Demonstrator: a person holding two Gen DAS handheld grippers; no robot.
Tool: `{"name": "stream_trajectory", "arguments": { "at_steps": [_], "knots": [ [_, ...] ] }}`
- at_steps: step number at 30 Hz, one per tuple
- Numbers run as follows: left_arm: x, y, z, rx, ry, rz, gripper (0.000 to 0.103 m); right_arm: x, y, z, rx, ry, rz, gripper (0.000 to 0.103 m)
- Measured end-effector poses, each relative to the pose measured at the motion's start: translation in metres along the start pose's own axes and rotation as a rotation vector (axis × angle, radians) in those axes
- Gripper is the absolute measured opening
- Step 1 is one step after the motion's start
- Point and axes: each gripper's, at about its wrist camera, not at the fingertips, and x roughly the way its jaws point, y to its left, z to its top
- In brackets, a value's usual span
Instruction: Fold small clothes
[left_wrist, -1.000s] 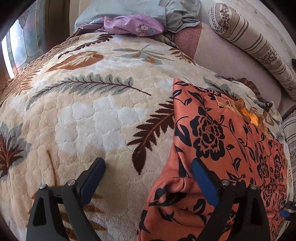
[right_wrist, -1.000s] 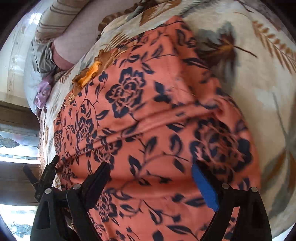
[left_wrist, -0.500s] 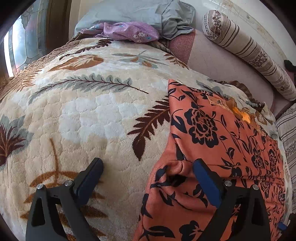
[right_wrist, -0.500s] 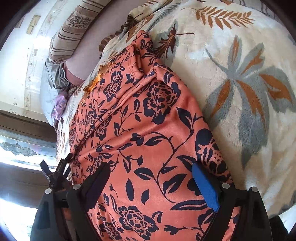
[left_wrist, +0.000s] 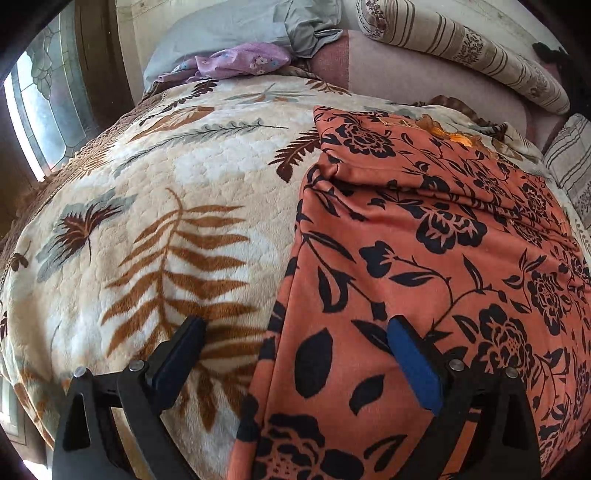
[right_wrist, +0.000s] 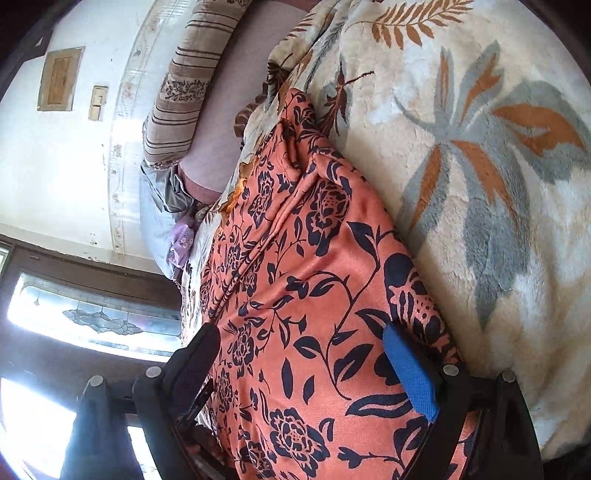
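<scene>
An orange garment with black flowers (left_wrist: 424, 258) lies folded on a cream leaf-print blanket (left_wrist: 166, 221). It also shows in the right wrist view (right_wrist: 306, 277). My left gripper (left_wrist: 295, 343) is open and hovers over the garment's near left edge, one finger over the blanket, one over the cloth. My right gripper (right_wrist: 299, 354) is open above the garment's near right part, holding nothing. A fold ridge crosses the garment in the left wrist view.
A purple floral cloth (left_wrist: 240, 61) and a grey-blue cloth (left_wrist: 258, 26) lie at the head of the bed. Striped bolster pillows (left_wrist: 461, 51) rest against the wall. A stained-glass window (left_wrist: 40, 99) is at the left.
Both grippers have drawn back from the garment, so more of it and the blanket shows. The garment lies flatter, its near end laid over. Both stay open.
</scene>
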Motion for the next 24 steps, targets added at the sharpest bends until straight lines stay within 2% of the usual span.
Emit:
{"name": "stream_trajectory", "arguments": {
  "at_steps": [4,8,15,24],
  "knots": [
    [-0.009,-0.003,-0.01,-0.028,0.003,0.006,0.098,0.001,0.0,-0.002,-0.013,0.0,-0.004,0.092],
    [-0.016,-0.008,-0.021,0.023,0.007,0.009,0.099,0.002,0.001,-0.004,-0.028,0.003,-0.013,0.092],
    [-0.031,-0.004,-0.042,0.033,0.009,-0.014,0.099,0.004,0.005,-0.006,-0.047,-0.005,-0.051,0.092],
    [-0.045,0.0,-0.059,0.005,0.08,-0.059,0.099,0.004,0.007,-0.009,-0.068,-0.009,-0.067,0.092]
  ]
}}
